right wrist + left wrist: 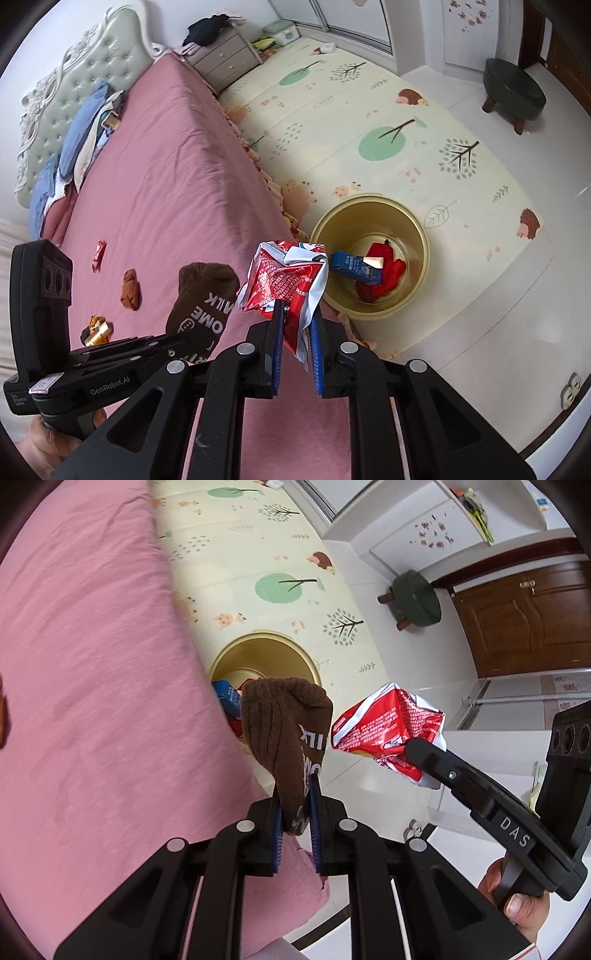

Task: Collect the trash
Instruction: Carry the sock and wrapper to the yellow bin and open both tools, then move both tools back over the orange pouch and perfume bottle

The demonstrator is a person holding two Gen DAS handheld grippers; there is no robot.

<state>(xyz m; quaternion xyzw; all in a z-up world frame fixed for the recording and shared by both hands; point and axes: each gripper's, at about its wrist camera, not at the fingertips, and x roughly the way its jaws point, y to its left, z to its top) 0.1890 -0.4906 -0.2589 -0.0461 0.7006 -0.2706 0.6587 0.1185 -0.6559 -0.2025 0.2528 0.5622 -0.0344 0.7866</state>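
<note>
1. A crumpled red-and-white snack wrapper [286, 282] is pinched between the blue pads of the right gripper [297, 328], held above the edge of the pink bed [159, 166], just left of the bin.
2. A brown sock [286, 734] with white lettering is clamped in the left gripper [295, 812], hanging over the bed edge in front of the bin.
3. The gold round bin [421, 236] stands on the patterned play mat [369, 110] beside the bed; a blue carton [356, 267] and red items [384, 273] lie inside.
4. Farther left on the bed lie a small red wrapper [99, 255], a bunched brown sock [131, 284] and a gold foil wrapper [96, 329].
5. A dark green stool [513, 90] stands far right on the white floor.
</note>
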